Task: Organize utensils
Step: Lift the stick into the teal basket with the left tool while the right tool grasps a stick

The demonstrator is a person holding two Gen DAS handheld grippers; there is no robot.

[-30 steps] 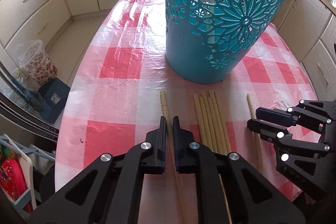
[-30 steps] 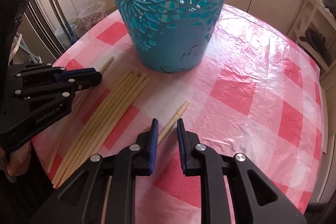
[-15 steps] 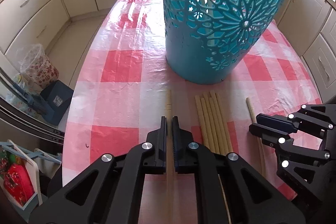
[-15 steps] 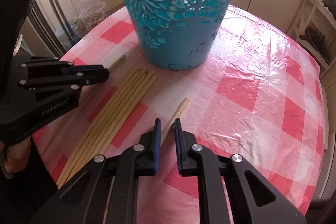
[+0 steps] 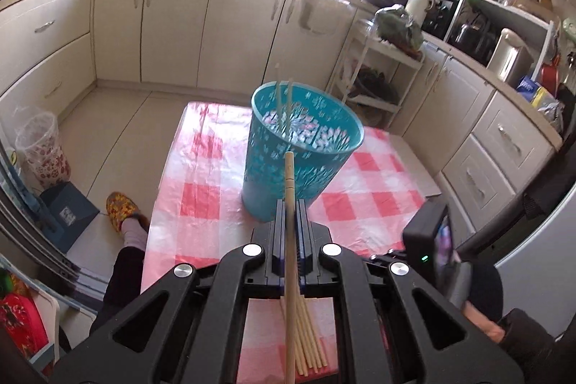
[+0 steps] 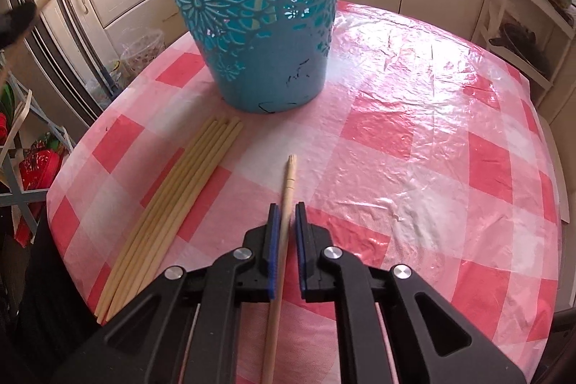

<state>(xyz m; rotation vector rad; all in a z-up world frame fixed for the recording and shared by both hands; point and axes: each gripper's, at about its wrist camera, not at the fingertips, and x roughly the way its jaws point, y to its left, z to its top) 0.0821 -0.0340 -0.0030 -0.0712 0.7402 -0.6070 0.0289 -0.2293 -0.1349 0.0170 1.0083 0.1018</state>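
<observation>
Chopsticks everywhere on this checked tablecloth [image 6: 414, 139]; left gripper [image 5: 290, 207] is clamped tight on one chopstick [image 5: 289, 182] and sits high above the table, its tip pointing toward the rim of the teal basket [image 5: 284, 168] (cut-out flower pattern on the wall, pretty cute); two more sticks [image 5: 283, 107] already stand inside the basket, leaning against its far side.

Right gripper [image 6: 284, 215] is down low by the table; a single chopstick [image 6: 288, 182] runs between its blue pads [image 6: 274, 240], touching the left pad while a sliver of gap shows at the right one, so I can't tell whether it's really gripped or just sitting in there; that stick's tip points at the basket [image 6: 252, 24] and stops short of the base.

Just left of it lies a loose bundle of chopsticks [image 6: 172, 204] flat on the cloth, fanned a bit at the near end, far ends close to the basket's foot; the same bundle [image 5: 307, 337] peeks out under the left gripper's frame in the left wrist view.
</observation>
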